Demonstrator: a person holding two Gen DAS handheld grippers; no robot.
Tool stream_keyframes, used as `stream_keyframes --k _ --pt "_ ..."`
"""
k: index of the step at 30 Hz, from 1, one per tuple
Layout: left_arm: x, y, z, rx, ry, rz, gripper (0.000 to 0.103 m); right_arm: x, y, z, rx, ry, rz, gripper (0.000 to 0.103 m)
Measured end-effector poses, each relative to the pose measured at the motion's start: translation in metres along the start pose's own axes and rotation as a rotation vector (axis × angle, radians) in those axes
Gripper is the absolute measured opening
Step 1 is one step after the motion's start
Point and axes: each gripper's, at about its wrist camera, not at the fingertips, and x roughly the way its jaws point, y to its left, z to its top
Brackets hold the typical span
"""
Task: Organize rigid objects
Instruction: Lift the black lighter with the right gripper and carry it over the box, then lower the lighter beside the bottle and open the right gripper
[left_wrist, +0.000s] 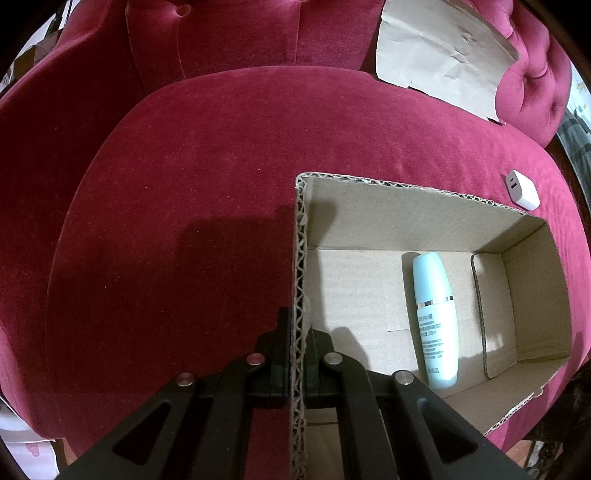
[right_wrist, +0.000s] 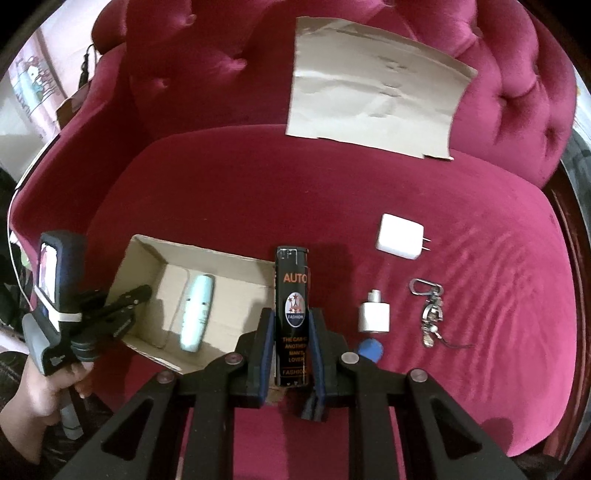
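Black jaws of the right gripper pinch a tall black lighter upright between blue-edged pads. Orange print on the lighter reads "AUTO" near the top, a round emblem carries the word "FASHION", and below it stand "THE CAR", "ANOTHER MAN'S LOVER" and again "FASHION"; the line after "THE CAR" is cut off by a finger.

Beside it on the crimson velvet seat cushion lie a small white adapter with a short neck, a blue round disc partly hidden, a metal keyring with a clip and charms, and a white wall charger with two prongs. A creased sheet of brown paper leans on the tufted backrest.

The left gripper is clamped on the corrugated left wall of an open brown cardboard box, one pad on each side of it, held by a hand. Inside the box lies a pale blue bottle with a silver band; its label text is too blurred to read.
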Motion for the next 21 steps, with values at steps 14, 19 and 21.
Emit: stream_keyframes --k 14,19,21 --pt "0.000 0.000 0.001 0.000 0.001 0.000 0.003 0.024 0.058 0.005 -0.112 0.034 0.049 0.019" --pt "0.000 0.000 0.001 -0.001 0.001 0.000 0.003 0.035 0.068 0.005 -0.125 0.049 0.053 0.019" --pt "0.000 0.000 0.001 -0.001 0.000 0.000 0.003 0.040 0.071 0.005 -0.127 0.054 0.052 0.019"
